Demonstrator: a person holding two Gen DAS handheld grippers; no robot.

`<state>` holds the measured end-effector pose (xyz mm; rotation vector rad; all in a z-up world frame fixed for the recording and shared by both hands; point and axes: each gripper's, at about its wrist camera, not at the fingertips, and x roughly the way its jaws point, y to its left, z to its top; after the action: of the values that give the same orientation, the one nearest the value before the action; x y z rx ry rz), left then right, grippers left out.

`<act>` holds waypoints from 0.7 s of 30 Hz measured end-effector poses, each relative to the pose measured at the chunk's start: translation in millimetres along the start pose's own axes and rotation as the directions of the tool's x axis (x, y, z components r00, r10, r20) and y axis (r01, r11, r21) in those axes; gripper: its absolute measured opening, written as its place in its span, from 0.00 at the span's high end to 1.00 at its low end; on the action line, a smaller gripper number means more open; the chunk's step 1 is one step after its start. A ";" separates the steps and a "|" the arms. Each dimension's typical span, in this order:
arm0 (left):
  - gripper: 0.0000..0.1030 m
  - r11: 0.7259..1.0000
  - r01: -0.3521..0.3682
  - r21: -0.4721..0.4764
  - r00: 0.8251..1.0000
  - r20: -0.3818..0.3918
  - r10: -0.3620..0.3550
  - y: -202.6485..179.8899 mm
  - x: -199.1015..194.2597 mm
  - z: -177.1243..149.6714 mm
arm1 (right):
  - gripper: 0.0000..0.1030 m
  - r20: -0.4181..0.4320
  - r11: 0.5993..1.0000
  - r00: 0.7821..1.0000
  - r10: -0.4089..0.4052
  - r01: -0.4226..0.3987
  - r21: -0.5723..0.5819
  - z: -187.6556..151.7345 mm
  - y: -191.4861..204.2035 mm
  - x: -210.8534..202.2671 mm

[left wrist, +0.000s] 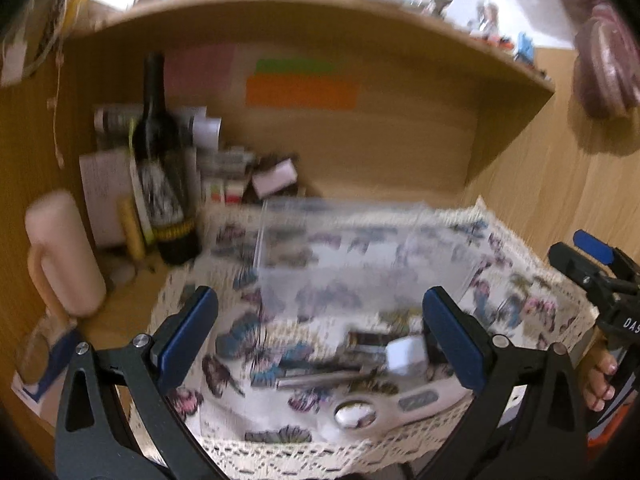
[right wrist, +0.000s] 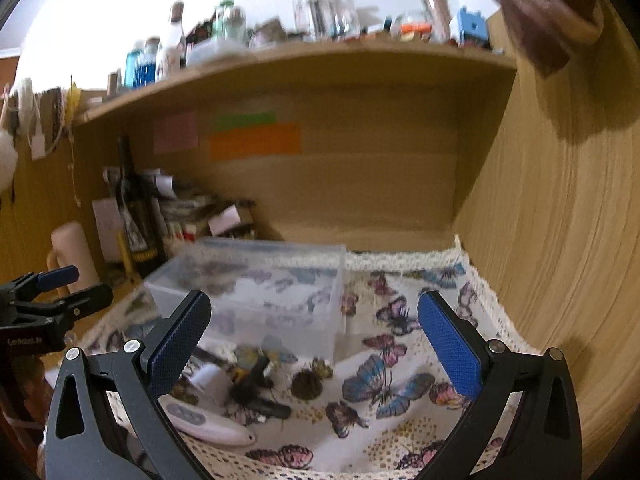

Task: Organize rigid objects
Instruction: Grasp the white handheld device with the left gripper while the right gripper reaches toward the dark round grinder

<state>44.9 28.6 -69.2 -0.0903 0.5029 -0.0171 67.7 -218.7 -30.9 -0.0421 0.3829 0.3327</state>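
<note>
A wooden desk alcove under a cluttered shelf (right wrist: pixel 320 56) is shown, both views blurred. At far left a pale pink mug (left wrist: pixel 60 256) and a dark wine bottle (left wrist: pixel 160 168) are seen standing beside stacked boxes. Coloured sticky notes (right wrist: pixel 256 140) are stuck on the back panel.

The left gripper (left wrist: pixel 320 344) is held spread wide with nothing between its blue pads. A butterfly-print cloth (right wrist: pixel 400 360) with a lace edge is laid over the desk. On it, just ahead of the left gripper, a small heap of rigid items is scattered: a white remote-like device (right wrist: pixel 208 424), a white cylinder (right wrist: pixel 210 380), a black pen-like stick (right wrist: pixel 272 406) and a brown spiky ball (right wrist: pixel 306 386). These are judged light and stiff; the smooth remote may slip and is best pinched across its narrow sides, the stick at mid-length.

Behind them a clear plastic box (right wrist: pixel 256 292) is set, seemingly empty, probably light and easily pushed.

The right gripper (right wrist: pixel 316 340) is likewise held wide apart and empty. The wooden side wall (right wrist: pixel 560 240) stands close at right.
</note>
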 end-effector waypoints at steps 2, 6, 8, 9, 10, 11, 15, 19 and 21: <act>0.00 1.000 0.001 -0.021 0.999 -0.049 -0.002 5.0 8.7 -9.9 | 0.00 -0.028 1.000 1.000 0.000 -0.001 -0.015 -5.4 0.2 6.8; 0.00 0.999 -0.005 -0.043 0.993 -0.121 0.000 8.4 20.6 -25.8 | 0.00 -0.096 0.999 0.995 0.001 -0.005 -0.041 -16.5 -0.1 21.7; 0.00 0.998 -0.011 -0.054 0.988 -0.153 0.002 7.8 24.8 -33.4 | 0.00 -0.132 0.999 0.991 0.000 -0.007 -0.049 -22.1 -1.0 28.4; 0.00 0.998 -0.009 -0.062 0.986 -0.167 -0.001 7.6 27.3 -37.0 | 0.00 -0.148 0.999 0.989 0.000 -0.007 -0.050 -24.8 -1.8 31.4; 0.00 0.998 -0.010 -0.069 0.983 -0.182 -0.003 6.8 30.0 -40.8 | 0.00 -0.158 0.999 0.987 -0.002 -0.006 -0.050 -27.3 -2.5 33.7; 0.00 0.997 -0.013 -0.081 0.980 -0.198 -0.003 6.0 33.2 -44.6 | 0.00 -0.170 0.999 0.985 -0.002 -0.006 -0.048 -29.6 -3.6 35.9; 0.00 0.993 -0.022 -0.115 0.968 -0.250 -0.007 -1.2 44.7 -58.7 | 0.00 -0.201 0.999 0.979 -0.001 -0.005 -0.031 -35.3 -8.1 42.6; 0.11 0.990 -0.005 -0.142 0.958 -0.285 -0.036 -6.8 53.1 -69.5 | 0.00 -0.211 1.000 0.978 0.003 -0.008 -0.022 -37.5 -11.1 44.1; 0.16 0.987 0.011 -0.161 0.951 -0.303 -0.059 -7.8 56.4 -73.3 | 0.00 -0.212 1.000 0.977 -0.001 -0.005 -0.027 -37.7 -11.0 44.4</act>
<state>59.0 12.6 -159.6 -0.2542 0.8146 -0.0266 96.5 -219.2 -82.7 -0.1049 0.5896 0.3366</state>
